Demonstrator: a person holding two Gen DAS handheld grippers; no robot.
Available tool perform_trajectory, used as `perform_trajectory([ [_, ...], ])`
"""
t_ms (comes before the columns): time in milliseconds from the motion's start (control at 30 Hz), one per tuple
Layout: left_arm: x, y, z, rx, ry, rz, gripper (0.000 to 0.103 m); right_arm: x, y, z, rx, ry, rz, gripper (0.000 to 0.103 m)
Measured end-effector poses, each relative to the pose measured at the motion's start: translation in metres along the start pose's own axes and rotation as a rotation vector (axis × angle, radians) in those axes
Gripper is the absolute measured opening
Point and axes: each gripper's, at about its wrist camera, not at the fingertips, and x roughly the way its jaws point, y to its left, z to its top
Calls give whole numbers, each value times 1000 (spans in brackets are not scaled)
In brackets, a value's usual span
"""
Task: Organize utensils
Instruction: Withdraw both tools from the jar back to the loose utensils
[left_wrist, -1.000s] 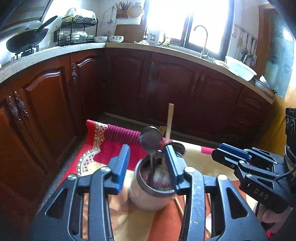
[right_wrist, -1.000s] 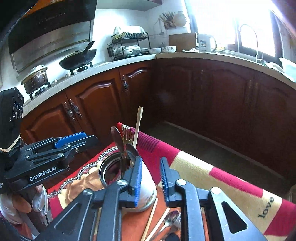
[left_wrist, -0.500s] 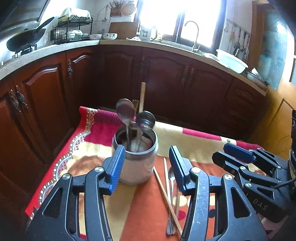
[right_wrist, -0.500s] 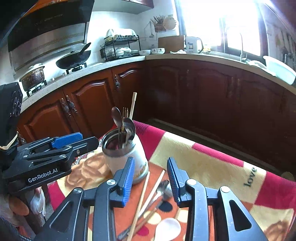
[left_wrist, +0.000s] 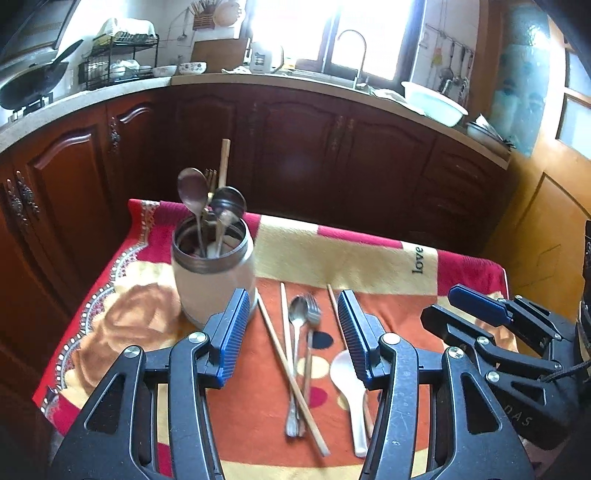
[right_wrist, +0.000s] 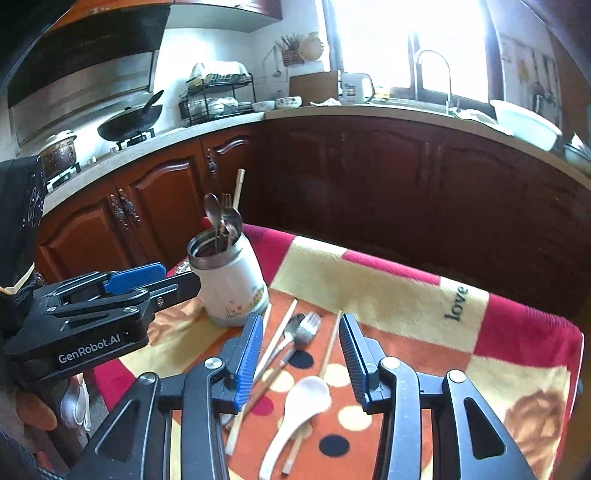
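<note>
Utensils lying loose on the patterned cloth (left_wrist: 347, 254), between the blue pads of both grippers: metal spoon (left_wrist: 297, 317) and fork (left_wrist: 312, 314) side by side, white ceramic spoon (left_wrist: 349, 384) nearer the camera, chopsticks (left_wrist: 291, 369) crossing among them. Standing upright on the left part of the cloth: white jar (left_wrist: 214, 284) already holding two spoons (left_wrist: 192, 192), a fork and one chopstick. Hiding the lower end of the white spoon's handle behind the left gripper's frame; blurring the fork tines inside the jar; cutting off the cloth's near edge in both views. Reading "love" (left_wrist: 417, 260) on the cloth's pale band, "GenRobot.AI" (right_wrist: 89, 352) along the left gripper's side in the right wrist view, and part of "DAS" (left_wrist: 519, 421) on the right gripper's side in the left wrist view; small print on the jar too fine to read. Left gripper (left_wrist: 291, 332) hovering released, jaws wide, gripping nothing. Right gripper (right_wrist: 301, 356) opening, jaws apart over the utensils, pads pressing on nothing. Leaving open cloth to the right of the utensils up to the red border; dropping off at the far edge toward the dark wooden cabinets (left_wrist: 332, 147).
</note>
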Motion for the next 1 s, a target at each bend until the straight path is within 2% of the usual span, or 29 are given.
perform_trajectory([
  [167, 4, 2, -7, -19, 30, -41, 50, -2, -15, -12, 40, 25, -4, 43],
  [333, 13, 20, -17, -55, 78, -55, 50, 8, -30, -26, 70, 69, -6, 43],
  [567, 35, 43, -40, -108, 168, -49, 50, 36, -49, -48, 155, 143, 66, 43],
  [767, 52, 52, -49, -156, 204, -35, 50, 65, -53, -50, 215, 189, 146, 34],
  [1000, 65, 53, -52, -165, 224, -44, 50, 90, -56, -53, 224, 247, 153, 31],
])
